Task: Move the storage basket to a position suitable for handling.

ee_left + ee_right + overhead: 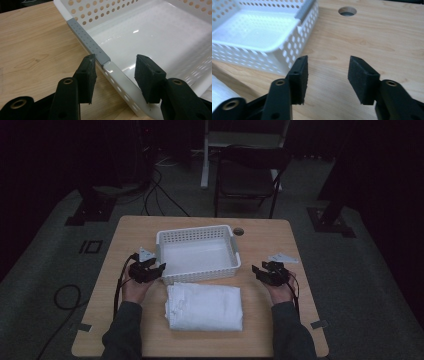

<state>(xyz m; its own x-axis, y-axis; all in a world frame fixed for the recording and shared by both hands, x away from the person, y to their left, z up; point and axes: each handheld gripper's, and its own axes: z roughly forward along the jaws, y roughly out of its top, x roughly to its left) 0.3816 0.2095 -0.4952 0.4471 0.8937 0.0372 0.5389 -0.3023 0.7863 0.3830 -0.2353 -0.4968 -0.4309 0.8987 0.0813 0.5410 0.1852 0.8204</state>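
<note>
While the basket (197, 254) sits mid-surface (280, 245), its left rim is straddled by the open jaws of the left hand-held gripper (115, 72), with no pad pressed on it. The right hand-held gripper (328, 75) is held open right of the basket, nothing between its jaws. A folded towel (204, 307) is laid just in front of the basket.

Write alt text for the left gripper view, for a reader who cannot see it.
The left hand-held gripper straddles the near rim of an empty white perforated basket, one black pad outside the wall and one inside, with gaps on both sides. A grey handle strip runs along the rim just ahead of the jaws, and the basket sits on a light wooden table.
</note>
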